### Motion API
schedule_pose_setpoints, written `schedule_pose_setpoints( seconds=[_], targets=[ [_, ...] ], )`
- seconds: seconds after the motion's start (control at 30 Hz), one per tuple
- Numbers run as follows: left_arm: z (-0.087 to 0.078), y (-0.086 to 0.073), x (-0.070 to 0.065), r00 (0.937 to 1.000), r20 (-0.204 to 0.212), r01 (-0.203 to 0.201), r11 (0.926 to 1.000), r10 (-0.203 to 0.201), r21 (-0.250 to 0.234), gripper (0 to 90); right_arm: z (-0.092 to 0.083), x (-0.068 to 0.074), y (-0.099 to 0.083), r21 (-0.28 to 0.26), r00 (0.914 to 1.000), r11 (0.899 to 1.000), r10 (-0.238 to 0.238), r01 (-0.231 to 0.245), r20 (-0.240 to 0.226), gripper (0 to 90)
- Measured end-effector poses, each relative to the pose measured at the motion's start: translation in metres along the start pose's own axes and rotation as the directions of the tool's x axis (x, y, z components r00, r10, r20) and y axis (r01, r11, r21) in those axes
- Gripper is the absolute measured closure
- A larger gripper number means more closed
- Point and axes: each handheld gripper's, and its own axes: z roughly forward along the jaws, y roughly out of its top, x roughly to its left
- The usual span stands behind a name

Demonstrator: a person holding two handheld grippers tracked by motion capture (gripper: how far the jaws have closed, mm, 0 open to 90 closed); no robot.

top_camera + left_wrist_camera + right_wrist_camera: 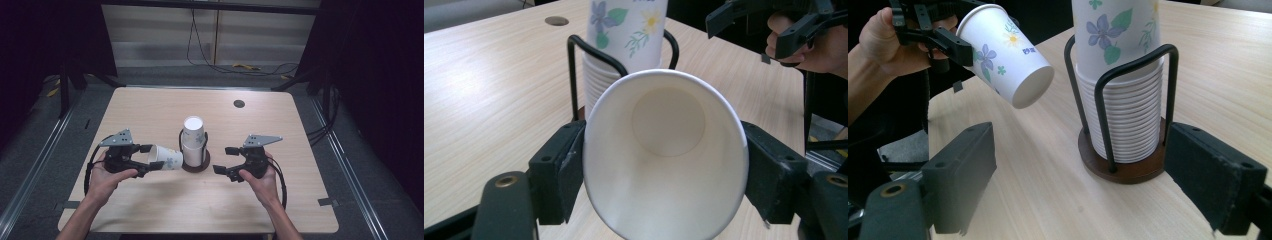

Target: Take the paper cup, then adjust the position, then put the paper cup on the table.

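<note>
My left gripper is shut on a white paper cup with a flower print. It holds the cup on its side above the table, mouth toward the gripper and base toward the holder. Inside, the cup looks empty. A stack of matching cups stands upside down in a black wire holder on a round brown base at the table's middle. My right gripper is open just right of the holder with nothing between its jaws. In the right gripper view the held cup hangs left of the stack.
The light wooden table has a round cable hole near its far edge. Black cables trail on the grey floor behind and to the right. Dark curtains flank both sides.
</note>
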Motion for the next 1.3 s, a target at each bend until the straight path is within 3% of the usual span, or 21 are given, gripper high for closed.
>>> schedule_pose_setpoints(
  seconds=[0.17, 0.23, 0.47, 0.57, 0.67, 0.87, 1.03, 1.1, 1.2, 1.3],
  targets=[
    [-0.002, -0.003, 0.006, 0.9998, -0.02, 0.005, 0.9993, -0.004, 0.038, 26.3, 0.0, -0.001, 0.0, 0.005, 0.9998, 1.0, -0.001, 0.001, 0.02, 13.3],
    [-0.003, -0.006, 0.011, 0.9987, -0.048, 0.023, 0.9977, -0.02, 0.064, 26.3, -0.001, -0.001, -0.001, 0.002, 0.9996, 1.0, -0.003, 0.003, 0.027, 13.4],
    [-0.012, -0.006, 0.022, 0.9937, -0.11, 0.031, 0.9968, -0.023, 0.073, 26.4, -0.003, -0.004, -0.001, 0.001, 0.9995, 1.0, 0.004, -0.004, 0.031, 13.4],
    [-0.013, -0.006, 0.025, 0.9915, -0.128, 0.036, 0.9957, -0.025, 0.085, 26.4, -0.002, -0.006, -0.003, 0.009, 0.9991, 1.0, 0.012, -0.012, 0.041, 13.4],
    [-0.011, -0.008, 0.025, 0.9925, -0.12, 0.039, 0.9939, -0.027, 0.103, 26.4, -0.003, -0.005, -0.002, 0.008, 0.9988, 1.0, 0.009, -0.01, 0.048, 13.5],
    [-0.008, -0.01, 0.028, 0.9878, -0.156, 0.031, 0.9857, -0.005, 0.166, 26.2, 0.0, -0.01, -0.002, 0.01, 0.9979, 1.0, 0.018, -0.018, 0.062, 13.5],
    [-0.003, -0.007, 0.029, 0.9847, -0.174, 0.029, 0.9832, 0.003, 0.18, 25.7, 0.003, -0.009, -0.004, 0.026, 0.9982, 1.0, 0.016, -0.018, 0.057, 13.5],
    [-0.001, -0.002, 0.032, 0.9826, -0.184, 0.012, 0.9797, 0.025, 0.2, 25.8, 0.003, -0.007, -0.004, 0.034, 0.9981, 0.999, 0.004, -0.006, 0.062, 13.5],
    [0.002, 0.003, 0.035, 0.981, -0.192, 0.015, 0.9797, 0.025, 0.2, 25.8, 0.002, -0.007, -0.005, 0.027, 0.996, 1.0, 0.01, -0.012, 0.089, 13.7],
    [0.006, 0.009, 0.039, 0.9809, -0.187, -0.006, 0.9703, 0.053, 0.242, 25.8, 0.002, -0.008, -0.007, 0.017, 0.9961, 1.0, 0.02, -0.021, 0.086, 14.2]
  ],
)
